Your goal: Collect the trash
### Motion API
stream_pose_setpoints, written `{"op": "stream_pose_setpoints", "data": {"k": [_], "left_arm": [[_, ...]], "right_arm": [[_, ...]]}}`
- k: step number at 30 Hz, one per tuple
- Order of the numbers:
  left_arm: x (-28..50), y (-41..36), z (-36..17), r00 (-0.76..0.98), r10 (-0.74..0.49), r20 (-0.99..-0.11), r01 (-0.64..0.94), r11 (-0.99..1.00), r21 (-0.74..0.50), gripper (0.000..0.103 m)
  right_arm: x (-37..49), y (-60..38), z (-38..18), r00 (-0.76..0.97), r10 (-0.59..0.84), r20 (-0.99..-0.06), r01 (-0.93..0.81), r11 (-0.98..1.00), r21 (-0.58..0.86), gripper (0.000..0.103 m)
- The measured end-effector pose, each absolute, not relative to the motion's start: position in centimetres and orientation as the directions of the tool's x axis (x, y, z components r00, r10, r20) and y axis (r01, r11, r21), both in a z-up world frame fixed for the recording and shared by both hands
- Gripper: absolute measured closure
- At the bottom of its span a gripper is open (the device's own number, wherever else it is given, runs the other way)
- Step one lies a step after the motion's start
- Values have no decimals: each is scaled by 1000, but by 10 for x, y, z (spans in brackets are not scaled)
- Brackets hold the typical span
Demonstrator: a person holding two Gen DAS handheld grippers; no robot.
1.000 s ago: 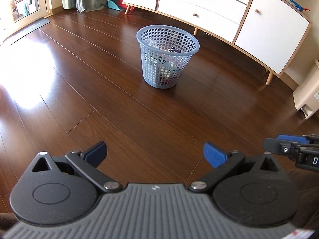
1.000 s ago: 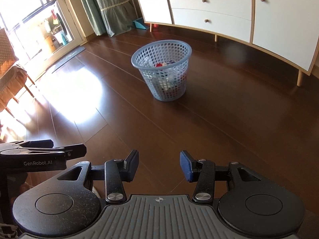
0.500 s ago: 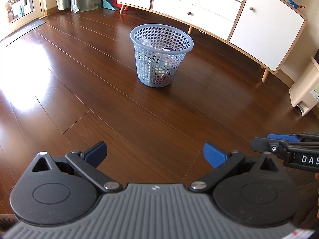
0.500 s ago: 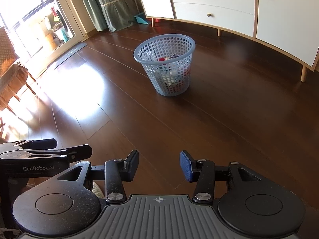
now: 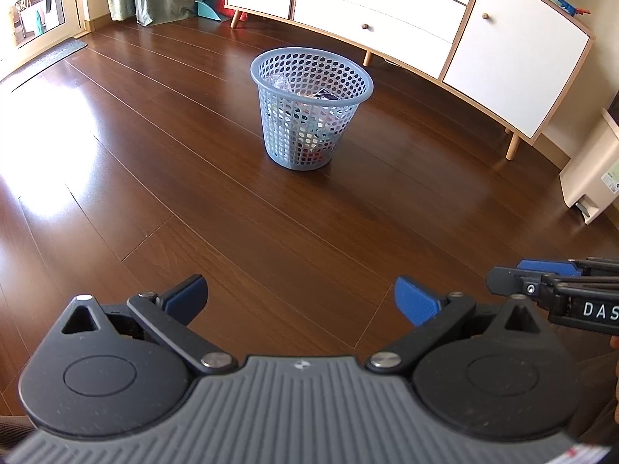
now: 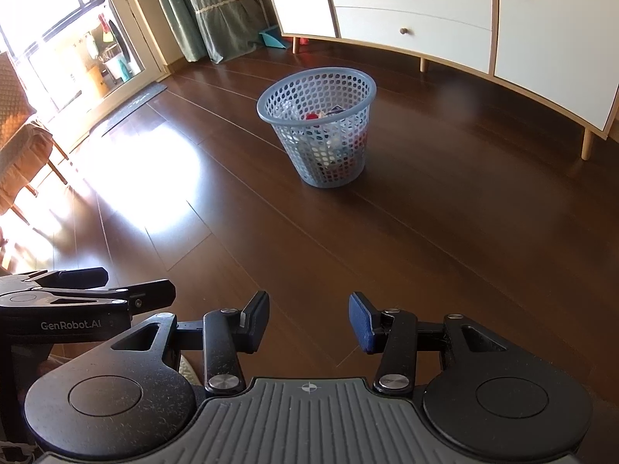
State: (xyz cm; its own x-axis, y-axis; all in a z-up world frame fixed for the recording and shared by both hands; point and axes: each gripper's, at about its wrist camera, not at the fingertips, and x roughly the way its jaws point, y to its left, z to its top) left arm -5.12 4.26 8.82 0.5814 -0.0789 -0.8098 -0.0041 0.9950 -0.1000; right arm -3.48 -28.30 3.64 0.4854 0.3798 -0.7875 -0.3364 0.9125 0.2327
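Observation:
A light blue perforated waste basket (image 5: pixel 312 112) (image 6: pixel 323 137) stands on the dark wooden floor, some way ahead of both grippers, with mixed trash showing through its wall. My left gripper (image 5: pixel 300 299) is wide open and holds nothing. My right gripper (image 6: pixel 308 321) is also open, its jaws closer together, with nothing between them. In the left wrist view the right gripper's side pokes in at the right edge. The left gripper's side shows at the lower left of the right wrist view. I see no loose trash on the floor.
A long white sideboard (image 5: pixel 445 19) (image 6: pixel 445 19) on wooden legs runs behind the basket. A beige appliance (image 5: pixel 592 170) stands at the right. Green curtains (image 6: pixel 216 11), a teal dustpan (image 5: pixel 211 7) and a glass door (image 6: pixel 65 50) are at the left, with a chair (image 6: pixel 19 147) near it.
Both views have shifted slightly, so the basket sits a little farther right in each frame. The jaws of both grippers have kept their spacing.

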Motion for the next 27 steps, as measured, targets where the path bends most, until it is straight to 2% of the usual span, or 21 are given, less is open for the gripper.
{"op": "stream_pose_setpoints", "data": {"k": [27], "left_arm": [[-55, 38, 92, 603, -60, -795, 19, 998, -61, 1]], "right_arm": [[-39, -281, 37, 483, 385, -787, -344, 909, 233, 60]]}}
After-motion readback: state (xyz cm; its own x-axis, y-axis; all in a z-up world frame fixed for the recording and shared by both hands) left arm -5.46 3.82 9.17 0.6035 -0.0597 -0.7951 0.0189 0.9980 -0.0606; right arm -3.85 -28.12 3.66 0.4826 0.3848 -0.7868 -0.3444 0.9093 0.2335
